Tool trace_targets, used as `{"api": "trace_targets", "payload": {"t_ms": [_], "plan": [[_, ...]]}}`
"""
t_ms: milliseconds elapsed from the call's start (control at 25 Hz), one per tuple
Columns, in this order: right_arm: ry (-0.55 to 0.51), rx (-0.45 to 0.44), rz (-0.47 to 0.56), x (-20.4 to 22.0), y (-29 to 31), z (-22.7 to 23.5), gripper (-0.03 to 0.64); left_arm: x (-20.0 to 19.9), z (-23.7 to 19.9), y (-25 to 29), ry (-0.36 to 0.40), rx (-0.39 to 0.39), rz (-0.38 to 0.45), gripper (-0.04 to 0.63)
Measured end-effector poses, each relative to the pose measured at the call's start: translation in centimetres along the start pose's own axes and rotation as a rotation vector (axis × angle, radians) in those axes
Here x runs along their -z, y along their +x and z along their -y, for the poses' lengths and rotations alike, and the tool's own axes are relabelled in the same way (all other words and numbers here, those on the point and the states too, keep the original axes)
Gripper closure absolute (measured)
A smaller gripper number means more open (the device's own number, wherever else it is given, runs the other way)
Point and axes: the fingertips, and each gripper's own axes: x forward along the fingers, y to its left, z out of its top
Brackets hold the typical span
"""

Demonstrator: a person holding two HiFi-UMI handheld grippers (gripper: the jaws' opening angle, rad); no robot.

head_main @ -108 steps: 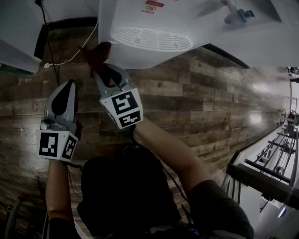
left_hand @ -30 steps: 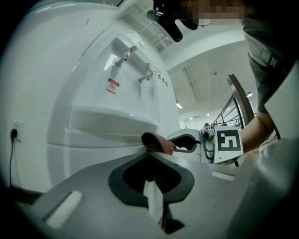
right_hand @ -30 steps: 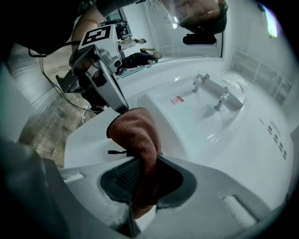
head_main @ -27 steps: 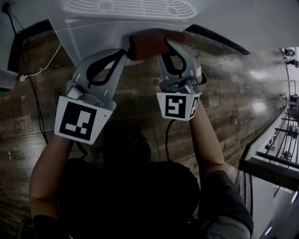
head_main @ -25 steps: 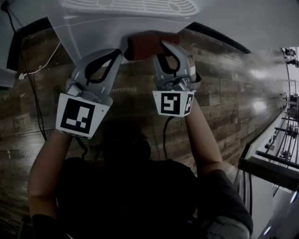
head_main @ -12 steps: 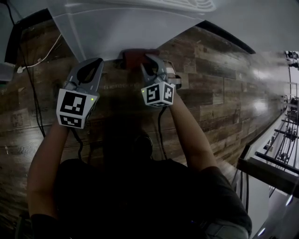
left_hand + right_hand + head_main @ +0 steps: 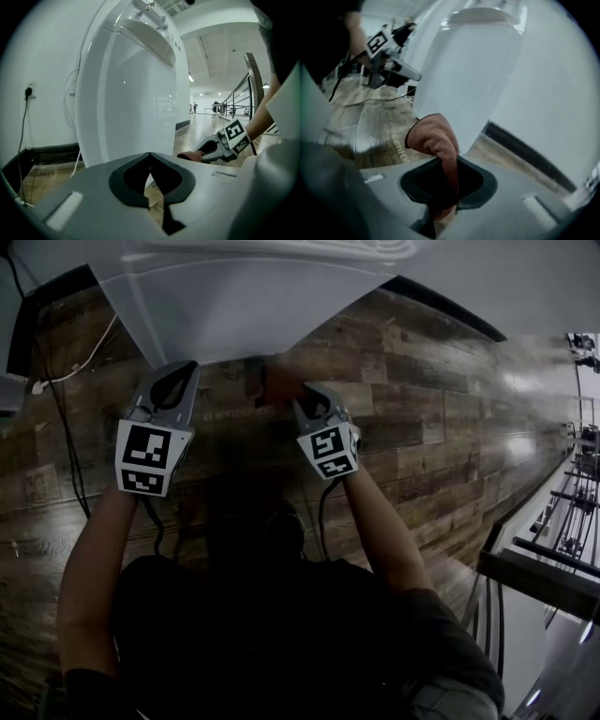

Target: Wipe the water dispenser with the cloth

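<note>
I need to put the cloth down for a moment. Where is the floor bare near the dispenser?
Bare wood floor lies right of the right gripper, which holds the cloth, between the water dispenser and the railing. Left of the left gripper, cables cross the floor.

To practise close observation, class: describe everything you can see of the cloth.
The cloth is reddish-brown and fuzzy, like terry. It is bunched into a thick fold and clamped between the jaws of the right hand-held gripper, with its rounded end bulging out past them. It sits low, beside the white water dispenser near its base, above the wooden floor. Whether it touches the dispenser cannot be told.
</note>
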Motion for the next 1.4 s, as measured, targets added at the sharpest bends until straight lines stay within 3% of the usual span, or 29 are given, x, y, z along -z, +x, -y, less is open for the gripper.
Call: {"api": "trace_targets", "payload": {"t_ms": [160,240,520,760,960,1120,1400], "plan": [[0.496,0.075,-0.063,2.4,0.6,2.5,0.552,1.5,1.2,0.5,-0.059,0.037,-0.075,0.575],[0.6,0.089,-0.06,2.2,1.3,3.3,0.552,1.1,1.7,0.9,-0.074,0.06,-0.099,0.576],[0.529,0.079,-0.02,-2.0,2.2,4.3,0.552,-4.3,3.2,1.8,-0.017,0.098,-0.043,0.575],[0.535,0.125,0.108,-8.2,-2.2,8.4,0.552,-10.6,4.1,1.5,0.086,0.138,0.055,0.575],[0.512,0.164,0.234,-14.7,-7.1,11.8,0.552,-14.9,4.4,0.9,0.055,0.14,0.127,0.575],[0.51,0.201,0.323,-19.2,-10.9,13.9,0.552,-17.6,6.4,-0.1,0.068,0.184,0.167,0.576],[0.464,0.321,0.337,-23.7,-15.3,17.5,0.552,-23.8,9.0,-3.2,0.108,0.238,0.25,0.575]]}}
